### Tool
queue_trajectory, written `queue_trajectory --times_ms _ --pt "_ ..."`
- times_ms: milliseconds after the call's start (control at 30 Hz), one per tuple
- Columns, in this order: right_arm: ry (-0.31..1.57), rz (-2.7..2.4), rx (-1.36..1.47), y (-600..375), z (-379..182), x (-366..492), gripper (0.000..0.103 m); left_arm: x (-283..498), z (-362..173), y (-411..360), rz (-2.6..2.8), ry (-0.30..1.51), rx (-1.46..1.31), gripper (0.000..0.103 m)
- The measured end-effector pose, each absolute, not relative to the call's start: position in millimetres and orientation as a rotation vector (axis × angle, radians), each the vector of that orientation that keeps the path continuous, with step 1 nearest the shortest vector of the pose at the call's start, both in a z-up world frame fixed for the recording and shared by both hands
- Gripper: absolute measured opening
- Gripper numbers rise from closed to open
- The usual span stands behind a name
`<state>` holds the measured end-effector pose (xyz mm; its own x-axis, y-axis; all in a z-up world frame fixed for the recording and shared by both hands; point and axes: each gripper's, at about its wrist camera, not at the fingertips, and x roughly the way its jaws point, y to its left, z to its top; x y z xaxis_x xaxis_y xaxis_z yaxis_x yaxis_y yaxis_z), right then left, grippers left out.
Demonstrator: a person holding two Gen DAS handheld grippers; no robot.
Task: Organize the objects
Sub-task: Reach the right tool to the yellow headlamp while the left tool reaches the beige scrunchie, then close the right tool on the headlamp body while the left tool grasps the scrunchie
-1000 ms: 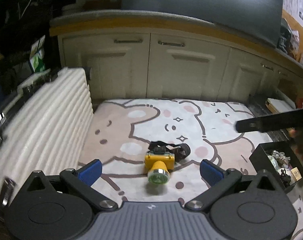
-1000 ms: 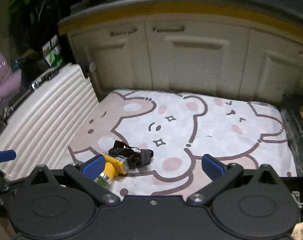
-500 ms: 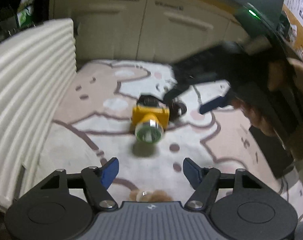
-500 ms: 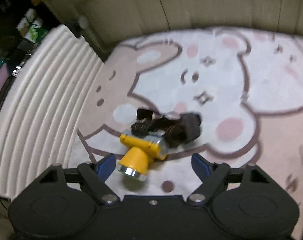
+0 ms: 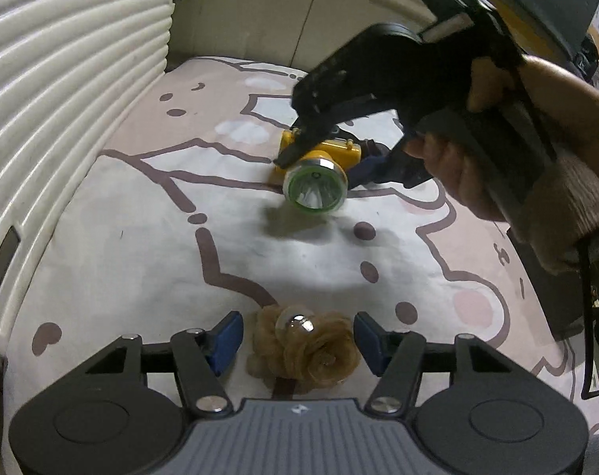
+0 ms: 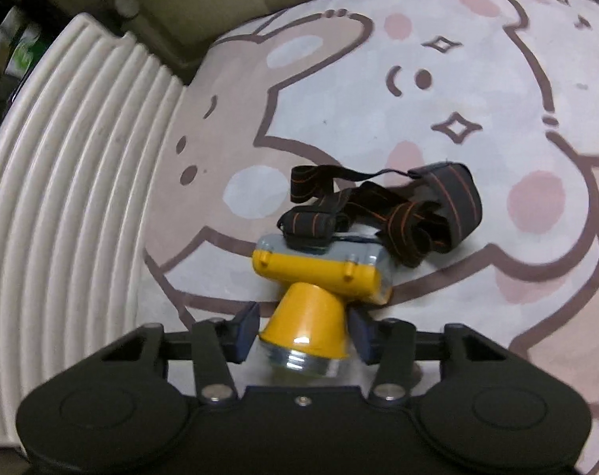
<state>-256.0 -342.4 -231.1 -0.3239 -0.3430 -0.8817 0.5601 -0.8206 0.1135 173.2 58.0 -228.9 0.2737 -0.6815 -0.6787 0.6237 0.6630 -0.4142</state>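
The right tongs (image 6: pixel 302 332) straddle the yellow cone of a headlamp (image 6: pixel 319 277), one blue pad on each side of it. Their jaws have just been closing around the cone, and the pads now sit against its sides or a hair off them; whether they already press on it I cannot tell. The lamp's lens end points back toward these tongs, and its black strap with orange stripes (image 6: pixel 398 213) lies bunched on the far side of the lamp body. The headlamp rests on a cartoon-print mat (image 6: pixel 457 79), with a white ribbed panel (image 6: pixel 62 198) off to the left of the tongs.

The left tongs (image 5: pixel 297 342) are low over the same mat, and their jaws have also just been closing. Between their pads lies a tan fabric flower (image 5: pixel 307 352) with a shiny bead at its middle. A gap shows on each side, so the pads are released and not gripping it. Farther ahead of these tongs lies the headlamp, where a hand (image 5: pixel 469 166) holds the right tongs down over it.
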Motion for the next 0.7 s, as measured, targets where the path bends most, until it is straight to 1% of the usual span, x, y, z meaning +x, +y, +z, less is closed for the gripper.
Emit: queue_trajectory --times_ms 167,400,700 --pt "0.387 -2.103 1.308 -329.5 -217.8 -252.6 0.048 172.8 -233.4 54.6 -0.882 0.957 -0.095 0.062" --pt "0.674 -1.975 1.275 -286.1 -203.9 -232.3 0.048 172.4 -241.7 52.3 -0.891 0.967 -0.139 0.062" --pt "0.983 -1.858 1.241 -239.2 -209.0 -206.2 0.048 166.9 -239.5 56.8 -0.951 0.988 -0.190 0.061"
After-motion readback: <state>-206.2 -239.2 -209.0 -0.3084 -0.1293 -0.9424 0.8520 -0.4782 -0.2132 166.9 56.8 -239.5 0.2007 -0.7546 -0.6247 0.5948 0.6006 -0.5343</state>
